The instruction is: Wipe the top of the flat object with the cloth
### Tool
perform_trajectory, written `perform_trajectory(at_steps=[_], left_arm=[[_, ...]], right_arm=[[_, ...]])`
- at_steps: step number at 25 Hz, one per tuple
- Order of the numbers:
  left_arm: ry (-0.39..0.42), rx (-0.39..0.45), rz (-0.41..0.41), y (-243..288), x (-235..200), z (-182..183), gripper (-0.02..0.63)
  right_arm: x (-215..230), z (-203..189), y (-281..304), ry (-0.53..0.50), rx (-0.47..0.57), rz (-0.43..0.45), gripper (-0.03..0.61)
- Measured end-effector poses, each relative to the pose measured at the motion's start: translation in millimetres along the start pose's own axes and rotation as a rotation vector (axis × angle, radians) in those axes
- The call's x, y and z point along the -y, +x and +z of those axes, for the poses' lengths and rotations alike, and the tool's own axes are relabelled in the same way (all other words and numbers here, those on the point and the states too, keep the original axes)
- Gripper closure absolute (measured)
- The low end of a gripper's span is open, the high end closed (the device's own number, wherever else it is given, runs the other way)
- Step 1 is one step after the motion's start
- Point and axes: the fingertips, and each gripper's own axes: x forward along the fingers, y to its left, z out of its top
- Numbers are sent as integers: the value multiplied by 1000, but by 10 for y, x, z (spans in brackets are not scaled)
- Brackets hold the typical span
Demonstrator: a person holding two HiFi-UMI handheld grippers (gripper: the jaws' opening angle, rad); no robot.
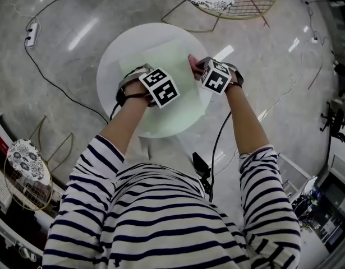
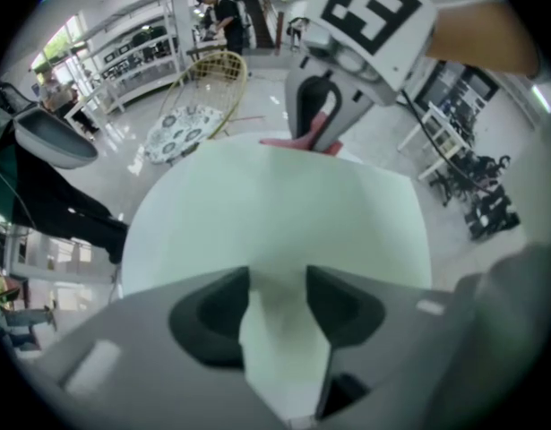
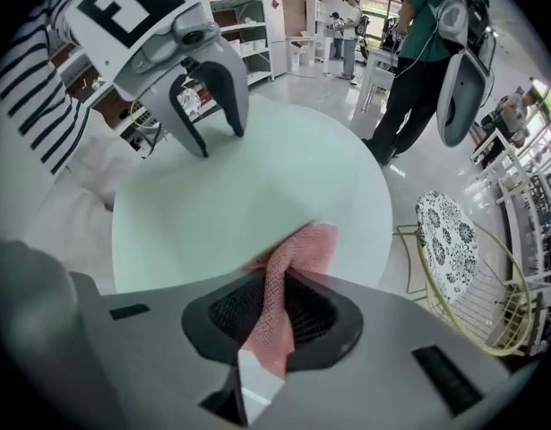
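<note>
At the centre of the head view stands one round white table [image 1: 111, 66], and on it lies one flat object [image 1: 173, 66], a pale green sheet that covers most of the top. Two grippers hang over it, each pointing steeply down and each carrying one marker cube. The left gripper [image 3: 219, 141], at the upper left of the right gripper view, has its two jaws spread apart with nothing clamped, and their tips appear to rest on the green surface. Its own view shows only the pale sheet in the gap between the jaws.

The right gripper [image 3: 273, 316] has its jaws pressed together on one pink mesh cloth [image 3: 304, 245]. The free end of the cloth lies on the flat object near that sheet's edge, right of centre in the head view.

Two wire chairs with patterned cushions stand on the floor, one [image 1: 245, 1] at the top of the head view and one [image 1: 26, 172] at the lower left. One white power strip [image 1: 31, 33] lies at the upper left.
</note>
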Motion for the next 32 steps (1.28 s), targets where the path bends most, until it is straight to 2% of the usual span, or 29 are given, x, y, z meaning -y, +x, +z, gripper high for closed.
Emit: perform_trajectory(at_steps=[12, 19, 24, 28, 32], left_arm=[[-12, -20, 12, 5, -36, -14, 408], [-11, -47, 13, 14, -53, -20, 408], [4, -62, 5, 1, -96, -25, 408], [-1, -72, 3, -4, -82, -38, 408], [12, -75, 3, -23, -78, -6, 408]], right_arm=[[-837, -560, -22, 119, 3, 26, 517], [-1286, -877, -87, 308, 32, 7, 517], [-1577, -1018, -144, 502, 43, -28, 517], [-1861, -968, -129, 602, 76, -21, 517], [-1891, -792, -133, 691, 151, -44, 517]])
